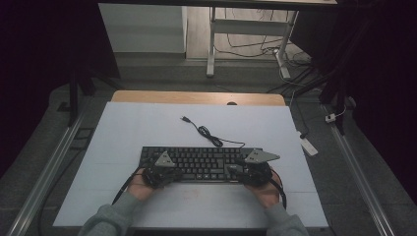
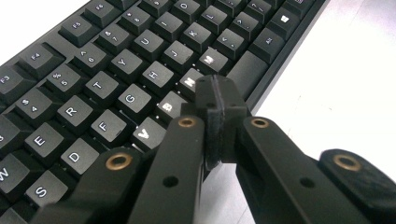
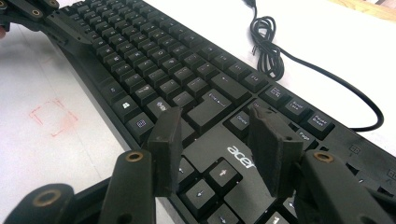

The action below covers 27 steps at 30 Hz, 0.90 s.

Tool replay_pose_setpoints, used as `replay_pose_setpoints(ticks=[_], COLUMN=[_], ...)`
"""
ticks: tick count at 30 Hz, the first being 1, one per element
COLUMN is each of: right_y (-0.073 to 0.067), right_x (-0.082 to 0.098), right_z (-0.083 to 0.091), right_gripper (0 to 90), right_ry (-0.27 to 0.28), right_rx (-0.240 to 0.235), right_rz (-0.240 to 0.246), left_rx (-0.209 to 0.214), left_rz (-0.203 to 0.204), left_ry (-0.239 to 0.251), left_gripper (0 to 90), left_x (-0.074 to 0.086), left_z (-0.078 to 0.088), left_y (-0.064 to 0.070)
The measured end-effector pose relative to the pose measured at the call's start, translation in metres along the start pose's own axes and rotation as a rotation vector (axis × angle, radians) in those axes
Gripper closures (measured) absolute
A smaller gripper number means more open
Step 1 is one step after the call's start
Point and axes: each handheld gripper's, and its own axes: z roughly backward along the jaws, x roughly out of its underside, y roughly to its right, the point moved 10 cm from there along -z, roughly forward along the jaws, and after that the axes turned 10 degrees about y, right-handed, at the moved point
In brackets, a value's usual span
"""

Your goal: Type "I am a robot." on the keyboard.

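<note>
A black Acer keyboard [image 1: 201, 160] lies across the near middle of the white table top, and its black cable [image 1: 206, 132] runs in a loose coil toward the back. My left gripper [image 1: 164, 171] rests at the keyboard's left half. In the left gripper view its jaws [image 2: 215, 100] are shut pad to pad with nothing between them, just above the bottom letter row by the space bar [image 2: 247, 70]. My right gripper [image 1: 246, 171] is at the right half. Its jaws [image 3: 217, 123] stand open over the arrow keys [image 3: 205, 184] and the logo, and they hold nothing.
The white sheet [image 1: 147, 123] covers the table, with a wooden edge [image 1: 196, 97] at the back. A faint red square [image 3: 53, 116] is drawn on the sheet near the keyboard's front edge. On the floor to the right lies a white power strip [image 1: 309, 145]. Desk legs [image 1: 211, 44] stand behind.
</note>
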Motion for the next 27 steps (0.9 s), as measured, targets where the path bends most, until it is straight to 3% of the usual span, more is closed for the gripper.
replay_pose_setpoints(ticks=[2,6,12,16,17,22,27], right_y=[0.000,-0.001,0.000,0.000,0.000,0.000,0.000], right_x=[0.000,0.001,0.000,0.000,0.000,0.000,-0.001], right_z=[0.000,0.000,0.000,0.000,0.000,0.001,0.001], right_gripper=[54.8,54.8,54.7,54.6,54.6,54.5,54.2], right_ry=[-0.001,-0.002,0.003,0.004,0.004,0.003,0.012], right_rx=[0.000,-0.003,-0.001,0.000,0.000,0.000,-0.001], right_rz=[0.000,-0.003,-0.003,-0.005,-0.005,-0.003,-0.009], left_rx=[-0.013,-0.021,-0.022,-0.017,-0.021,-0.040,-0.062], left_rz=[-0.005,-0.011,0.019,0.055,0.062,0.093,0.128], left_ry=[-0.016,-0.002,0.085,0.139,0.146,0.157,0.168], left_gripper=[89.1,89.1,87.9,66.8,66.8,48.6,41.1], left_x=[0.003,0.001,-0.013,-0.021,-0.022,-0.024,-0.026], left_z=[-0.001,-0.001,0.010,0.021,0.023,0.032,0.039], left_y=[-0.001,-0.001,-0.001,-0.004,-0.005,-0.011,-0.019])
